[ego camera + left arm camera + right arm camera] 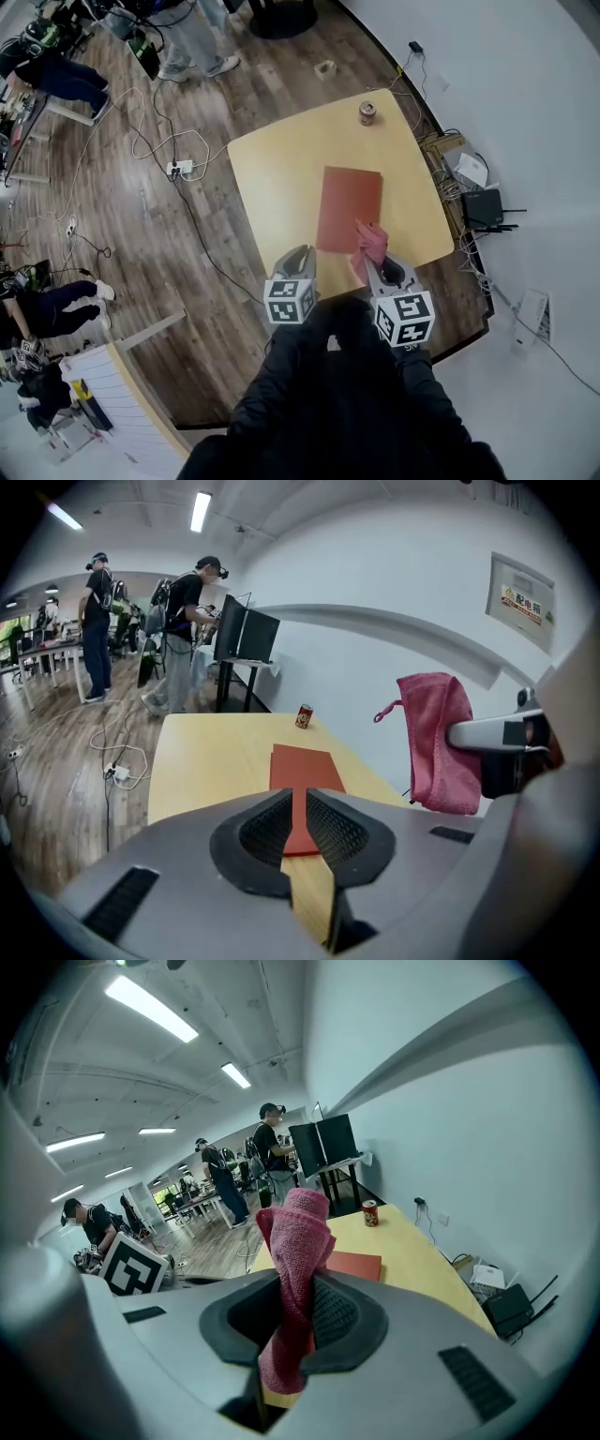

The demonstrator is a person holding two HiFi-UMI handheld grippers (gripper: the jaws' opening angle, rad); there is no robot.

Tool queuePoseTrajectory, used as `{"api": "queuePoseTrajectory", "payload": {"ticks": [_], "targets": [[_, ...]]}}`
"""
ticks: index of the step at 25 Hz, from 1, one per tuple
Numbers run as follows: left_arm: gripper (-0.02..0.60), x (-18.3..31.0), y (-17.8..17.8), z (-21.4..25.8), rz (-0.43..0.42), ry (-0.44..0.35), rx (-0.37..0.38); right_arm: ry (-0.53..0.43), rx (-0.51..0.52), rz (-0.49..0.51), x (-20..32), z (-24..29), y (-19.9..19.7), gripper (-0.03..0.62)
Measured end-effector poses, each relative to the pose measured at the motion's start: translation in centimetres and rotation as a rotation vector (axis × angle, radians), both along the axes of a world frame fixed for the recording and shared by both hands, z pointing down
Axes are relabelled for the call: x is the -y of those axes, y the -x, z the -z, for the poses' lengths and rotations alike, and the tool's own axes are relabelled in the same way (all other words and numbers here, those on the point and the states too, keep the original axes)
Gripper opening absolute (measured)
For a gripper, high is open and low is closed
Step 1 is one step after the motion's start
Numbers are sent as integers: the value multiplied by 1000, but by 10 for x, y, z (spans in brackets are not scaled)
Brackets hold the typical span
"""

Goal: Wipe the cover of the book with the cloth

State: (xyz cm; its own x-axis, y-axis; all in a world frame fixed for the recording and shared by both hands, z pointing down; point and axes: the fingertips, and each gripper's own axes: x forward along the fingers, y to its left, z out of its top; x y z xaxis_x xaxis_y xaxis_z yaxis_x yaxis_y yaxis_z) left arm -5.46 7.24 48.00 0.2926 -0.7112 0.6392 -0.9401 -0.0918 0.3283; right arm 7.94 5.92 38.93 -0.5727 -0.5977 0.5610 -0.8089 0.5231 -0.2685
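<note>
A flat red-brown book [349, 208] lies on the light wooden table [281, 169]; it also shows in the left gripper view as the book [305, 771] and in the right gripper view as the book [354, 1265]. My right gripper [373, 255] hangs over the table's near edge, shut on a pink cloth [369, 244] that bunches up out of its jaws; the cloth [295, 1279] fills the gap between them. My left gripper [298, 258] is shut and holds nothing, just off the near edge, left of the book.
A small red can [367, 112] stands near the table's far edge. Cables and a power strip [180, 168] lie on the wooden floor at the left. A router [484, 206] sits by the wall at the right. People stand far off at the back.
</note>
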Motion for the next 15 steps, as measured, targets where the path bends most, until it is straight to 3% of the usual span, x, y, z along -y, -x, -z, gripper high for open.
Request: {"api": "queuePoseTrajectory", "payload": {"ticks": [5, 15], "targets": [[47, 17, 4, -41, -41, 70, -18, 42, -13, -21, 26, -22, 14, 73], [130, 45, -7, -103, -124, 195, -50, 118, -45, -63, 75, -67, 22, 74]]}}
